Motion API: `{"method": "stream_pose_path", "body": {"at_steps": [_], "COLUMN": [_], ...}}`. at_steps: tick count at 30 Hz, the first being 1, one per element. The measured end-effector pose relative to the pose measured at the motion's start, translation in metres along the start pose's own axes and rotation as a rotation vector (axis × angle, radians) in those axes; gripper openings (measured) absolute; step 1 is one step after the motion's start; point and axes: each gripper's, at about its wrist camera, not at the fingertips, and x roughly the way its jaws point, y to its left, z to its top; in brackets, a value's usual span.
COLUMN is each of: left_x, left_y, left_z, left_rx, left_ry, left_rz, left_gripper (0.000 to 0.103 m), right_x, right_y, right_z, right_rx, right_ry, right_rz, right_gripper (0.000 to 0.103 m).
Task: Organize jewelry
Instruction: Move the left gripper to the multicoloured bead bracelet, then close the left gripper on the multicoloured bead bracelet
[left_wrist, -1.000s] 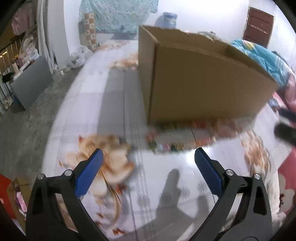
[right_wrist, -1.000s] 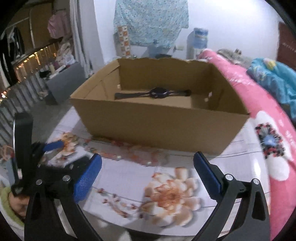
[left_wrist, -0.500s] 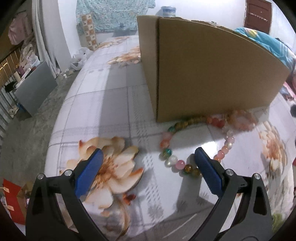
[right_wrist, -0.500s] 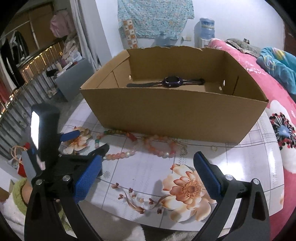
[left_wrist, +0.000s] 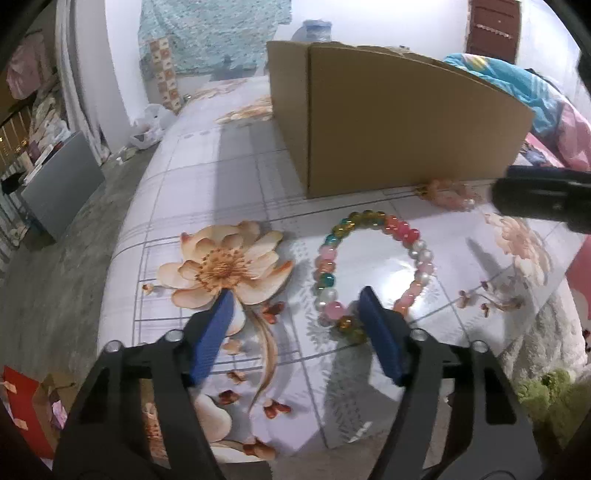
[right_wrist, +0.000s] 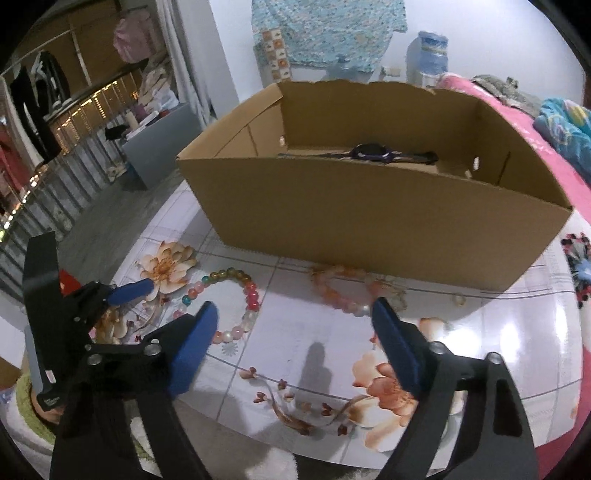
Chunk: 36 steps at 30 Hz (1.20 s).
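Observation:
A multicolour bead bracelet (left_wrist: 327, 280) lies flat on the flowered table (left_wrist: 229, 177). My left gripper (left_wrist: 295, 295) hovers low over its near edge with its jaws closing. The bracelet's left beads sit between the pads, which do not press on them. A pink bead bracelet (right_wrist: 332, 293) lies in front of the cardboard box (right_wrist: 369, 221). My right gripper (right_wrist: 293, 304) stands just short of it, its jaws closing too, and its right pad (right_wrist: 391, 332) almost reaches the nearest beads. Nothing is gripped. A dark watch (right_wrist: 369, 153) lies inside the box.
A small ring (right_wrist: 458, 299) lies on the table right of the pink bracelet (left_wrist: 447, 192). The box (left_wrist: 406, 122) blocks the far side. A pink blanket (right_wrist: 554, 155) lies to the right. The table edge and grey floor (left_wrist: 55, 277) are on the left.
Both grippers have come forward and lower toward the bracelets, which now look larger and sharper. Both pairs of jaws have narrowed from fully wide.

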Motion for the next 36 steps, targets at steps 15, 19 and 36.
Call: {"method": "stream_pose_path", "body": {"at_steps": [15, 19, 36], "left_x": [0.005, 0.005, 0.007], "left_y": [-0.009, -0.010, -0.020], "left_z": [0.008, 0.007, 0.009], "left_rx": [0.020, 0.021, 0.035], "left_ry": [-0.009, -0.011, -0.012], "left_rz": [-0.021, -0.021, -0.051], "left_gripper": [0.033, 0.031, 0.028], "right_x": [0.048, 0.059, 0.062], "right_y": [0.026, 0.035, 0.026], "right_z": [0.009, 0.007, -0.005], "right_rx": [-0.105, -0.139, -0.135], "right_ry": [0.079, 0.103, 0.131], "right_rz": [0.073, 0.071, 0.052], "right_gripper": [0.040, 0.035, 0.010]}}
